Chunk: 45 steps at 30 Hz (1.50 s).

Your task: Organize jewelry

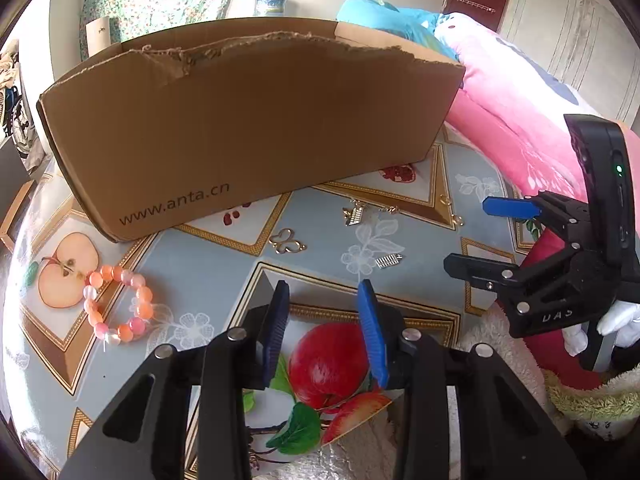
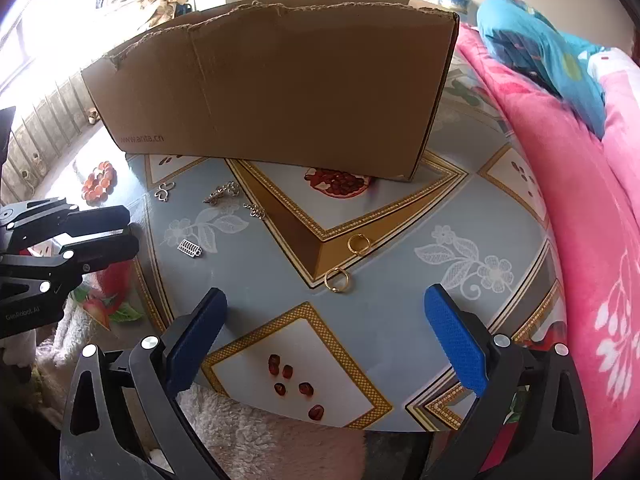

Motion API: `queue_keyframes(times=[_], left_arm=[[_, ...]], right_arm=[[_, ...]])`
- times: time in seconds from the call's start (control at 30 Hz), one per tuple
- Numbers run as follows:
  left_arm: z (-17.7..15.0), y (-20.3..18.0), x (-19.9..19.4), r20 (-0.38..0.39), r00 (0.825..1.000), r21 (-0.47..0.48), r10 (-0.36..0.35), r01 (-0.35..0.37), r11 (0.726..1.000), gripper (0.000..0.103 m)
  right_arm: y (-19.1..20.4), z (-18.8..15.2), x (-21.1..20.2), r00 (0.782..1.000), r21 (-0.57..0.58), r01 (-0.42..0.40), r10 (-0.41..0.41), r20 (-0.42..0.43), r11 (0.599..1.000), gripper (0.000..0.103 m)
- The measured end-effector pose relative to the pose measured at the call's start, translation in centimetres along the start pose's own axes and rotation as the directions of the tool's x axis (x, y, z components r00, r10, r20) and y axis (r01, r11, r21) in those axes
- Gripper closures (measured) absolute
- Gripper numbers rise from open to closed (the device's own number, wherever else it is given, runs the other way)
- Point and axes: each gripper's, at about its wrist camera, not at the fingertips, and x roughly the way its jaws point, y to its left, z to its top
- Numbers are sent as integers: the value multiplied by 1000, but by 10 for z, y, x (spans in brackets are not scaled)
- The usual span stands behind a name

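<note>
A torn-top cardboard box (image 1: 248, 128) (image 2: 280, 92) stands at the back of a fruit-patterned table (image 2: 400, 320). In front of it lie an orange-pink bead bracelet (image 1: 118, 304), a gold butterfly pendant (image 1: 287, 241), a gold charm (image 1: 354, 214), a silver comb-shaped charm (image 1: 389, 260) (image 2: 191, 248) and two gold rings (image 2: 359, 244) (image 2: 337, 280). My left gripper (image 1: 326, 320) hovers over the printed apple, part open, with nothing between its pads. My right gripper (image 2: 328, 332) is wide open and empty, just short of the nearer ring.
A pink floral blanket (image 2: 580, 200) with a blue cushion (image 1: 384, 20) borders the table's right side. White fluffy fabric (image 2: 256, 444) lies at the near edge. A white-gloved hand (image 1: 616, 320) holds the right gripper.
</note>
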Motion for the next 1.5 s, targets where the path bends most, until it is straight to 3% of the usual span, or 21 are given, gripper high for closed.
queue_keyframes(times=[0.2, 0.27, 0.3, 0.37, 0.5, 0.63, 1.0, 1.27, 1.5], left_arm=[[2, -10, 4, 2, 1000, 47, 20, -20, 999, 69], [2, -15, 4, 7, 1000, 71, 19, -19, 997, 69], [1, -18, 4, 10, 1000, 90, 17, -18, 996, 69], [1, -24, 5, 16, 1000, 123, 12, -14, 992, 69], [4, -36, 10, 22, 1000, 189, 4, -8, 982, 69], [9, -44, 18, 24, 1000, 270, 5, -11, 963, 69], [19, -52, 31, -25, 999, 348, -31, 38, 937, 99], [18, -47, 26, -17, 999, 301, -29, 33, 953, 99], [19, -29, 10, 26, 1000, 208, 16, -22, 978, 99]], right_arm=[[-4, -2, -9, 999, 11, -44, 44, 29, 999, 10], [-10, -2, -16, 994, 61, -92, 89, 56, 994, 30], [-12, -2, -19, 992, 83, -111, 106, 70, 990, 32], [-16, -2, -22, 990, 106, -118, 109, 87, 987, 49], [-21, -2, -21, 982, 156, -180, 170, 77, 971, 57], [-24, 2, -20, 975, 158, -217, 207, 79, 963, 58], [-29, 4, -15, 966, 192, -256, 243, 90, 947, 58], [-32, 3, -20, 961, 202, -269, 250, 114, 942, 58], [-22, 7, -27, 951, 173, -296, 272, 148, 939, 58]])
